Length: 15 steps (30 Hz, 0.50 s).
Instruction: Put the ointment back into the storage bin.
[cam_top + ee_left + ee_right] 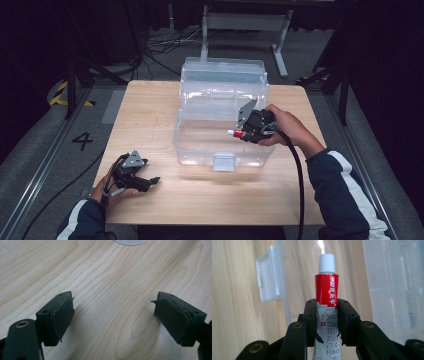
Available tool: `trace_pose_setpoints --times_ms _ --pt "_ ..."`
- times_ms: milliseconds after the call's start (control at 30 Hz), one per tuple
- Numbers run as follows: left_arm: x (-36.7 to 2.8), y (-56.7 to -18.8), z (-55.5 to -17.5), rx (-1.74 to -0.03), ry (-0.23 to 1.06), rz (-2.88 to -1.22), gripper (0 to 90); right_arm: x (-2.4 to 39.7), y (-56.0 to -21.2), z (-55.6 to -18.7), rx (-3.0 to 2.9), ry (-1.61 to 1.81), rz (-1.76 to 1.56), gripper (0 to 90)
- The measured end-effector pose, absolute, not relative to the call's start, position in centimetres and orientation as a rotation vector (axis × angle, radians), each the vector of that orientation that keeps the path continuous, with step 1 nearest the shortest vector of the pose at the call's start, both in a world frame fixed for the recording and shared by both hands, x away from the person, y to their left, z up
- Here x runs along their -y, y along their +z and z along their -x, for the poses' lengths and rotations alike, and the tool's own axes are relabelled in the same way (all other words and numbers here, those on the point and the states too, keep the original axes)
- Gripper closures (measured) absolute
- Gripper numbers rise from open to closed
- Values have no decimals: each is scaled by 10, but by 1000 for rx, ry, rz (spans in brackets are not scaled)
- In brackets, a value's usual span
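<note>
Red-and-white, the tube (pixel 326 302) sits clamped between our right gripper's (pixel 246 133) pads, cap pointing to 9 o'clock over the open clear plastic box (pixel 200 142) at the table's (pixel 150 115) centre. Our left gripper (pixel 113 315) rests at 7 o'clock, jaws apart over bare wood.

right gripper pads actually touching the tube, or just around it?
Touching. In the right gripper view, both pads of the right gripper press flat against the sides of the red-and-white tube, with no gap on either side; its white cap points away over the clear box.
</note>
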<state>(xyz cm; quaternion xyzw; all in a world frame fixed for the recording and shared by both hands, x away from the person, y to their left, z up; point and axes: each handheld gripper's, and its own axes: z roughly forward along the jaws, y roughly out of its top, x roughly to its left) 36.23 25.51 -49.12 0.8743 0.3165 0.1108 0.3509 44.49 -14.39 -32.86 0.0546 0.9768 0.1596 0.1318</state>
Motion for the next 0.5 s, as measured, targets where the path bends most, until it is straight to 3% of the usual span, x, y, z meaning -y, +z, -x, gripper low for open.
trace_pose_setpoints --times_ms 500 --pt "-255 -491 -362 -819 287 -2264 164 133 -357 -462 -2915 417 -171 707"
